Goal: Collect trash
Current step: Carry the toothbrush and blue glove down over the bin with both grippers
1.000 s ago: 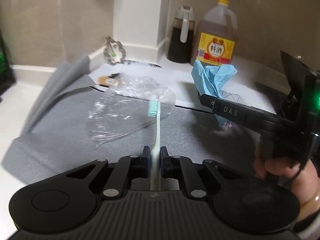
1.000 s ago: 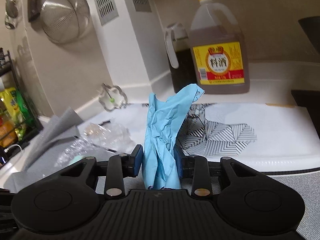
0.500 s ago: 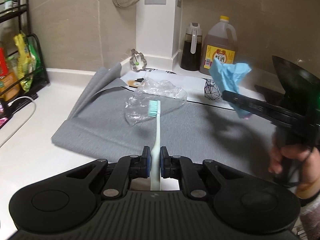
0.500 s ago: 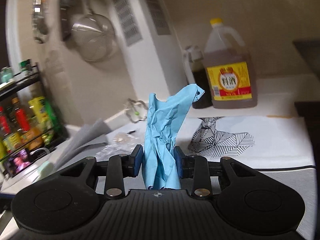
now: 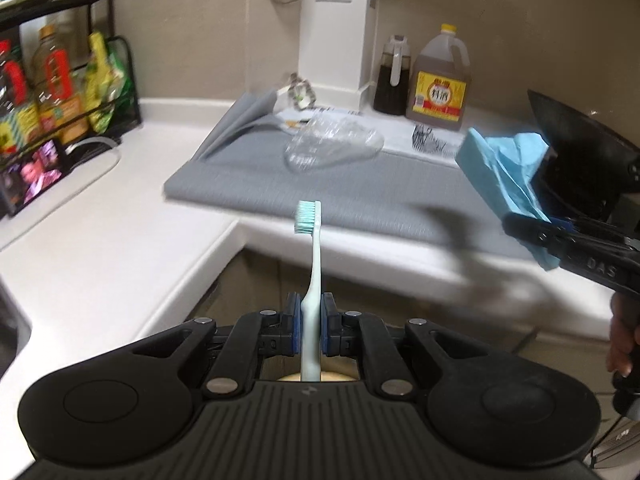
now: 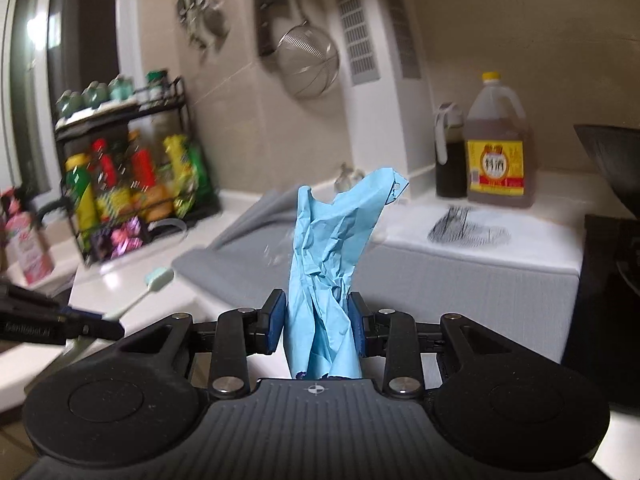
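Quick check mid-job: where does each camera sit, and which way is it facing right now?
Left wrist: on the left tool, facing across the counter to the grey mat; shows its toothbrush, right tool and a hand.
Right wrist: on the right tool, facing the back wall over its blue glove; left tool at left.
Shared: toothbrush, glove, mat, yellow-label jug.

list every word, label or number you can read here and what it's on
"DAS" on the arm of the right claw, seen from the left wrist.
"料酒" on the yellow label of the big jug.
Smaller print on that jug label: too small to read.
Lettering on the left claw arm, seen from the right wrist: blurred, unreadable.
Labels on the bottles and packets in the rack: blurred, unreadable.
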